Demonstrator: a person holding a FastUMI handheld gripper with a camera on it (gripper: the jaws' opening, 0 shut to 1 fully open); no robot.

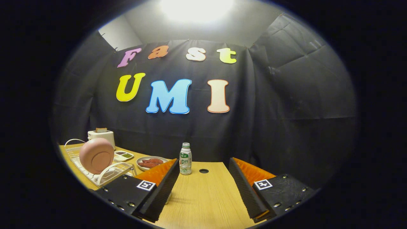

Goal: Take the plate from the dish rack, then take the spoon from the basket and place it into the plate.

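The fingers [203, 190] stand wide apart, holding nothing, above the wooden table [203, 200]. Just beyond them stands a small bottle [185, 158]. Off to their left, the pink plate [96, 155] sits upright in the white dish rack [105, 173].

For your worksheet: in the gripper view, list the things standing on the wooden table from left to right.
Pink round plate upright in white wire dish rack → small divided white sauce dish → grey plate of red food → small white plastic bottle; open gripper empty.

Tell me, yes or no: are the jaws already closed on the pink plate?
No: the gripper is open with bare table between its jaws, and the pink plate stands upright in the white dish rack off to their left.
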